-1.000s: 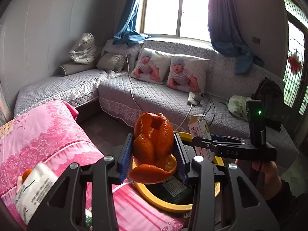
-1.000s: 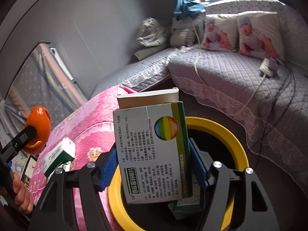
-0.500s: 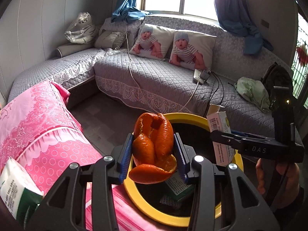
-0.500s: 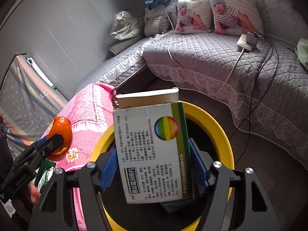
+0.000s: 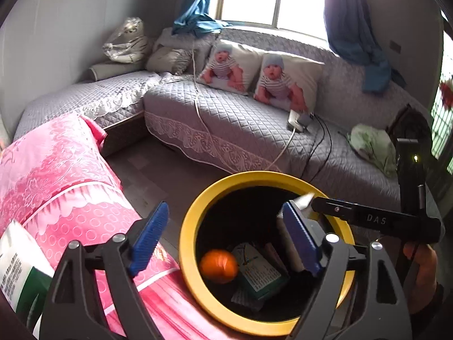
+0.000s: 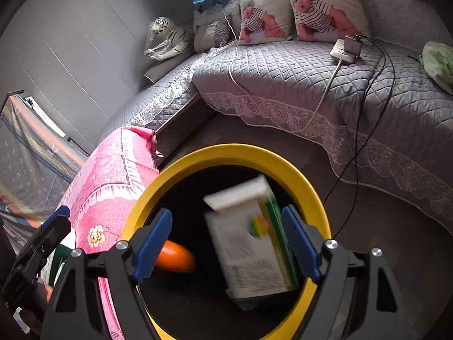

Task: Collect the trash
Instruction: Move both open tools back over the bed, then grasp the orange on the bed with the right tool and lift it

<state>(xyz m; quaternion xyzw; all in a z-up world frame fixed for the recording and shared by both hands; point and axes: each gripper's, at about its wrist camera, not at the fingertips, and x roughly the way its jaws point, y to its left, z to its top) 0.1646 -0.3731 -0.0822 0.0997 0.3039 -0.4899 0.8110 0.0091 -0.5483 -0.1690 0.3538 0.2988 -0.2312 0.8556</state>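
Over the yellow-rimmed bin (image 5: 187, 243), both the left hand-held gripper (image 5: 223, 240) and the right hand-held gripper (image 6: 226, 240) are opening wide, the orange peel (image 5: 218, 265) inside the bin and the blurred box (image 6: 249, 243) loose between the right jaws, beside a pink quilt (image 5: 56, 175) and the grey sofa (image 5: 240, 124).

bin (image 5: 189, 243): yellow rim, black inside
peel (image 5: 218, 265): orange
box (image 6: 249, 243): white, green edge, rainbow spot
blanket (image 5: 56, 175): pink, floral and ring pattern
sofa cover (image 5: 232, 124): grey, diamond-quilted, lace hem
curtains (image 5: 351, 22): blue
gripper pads (image 5: 148, 236): blue
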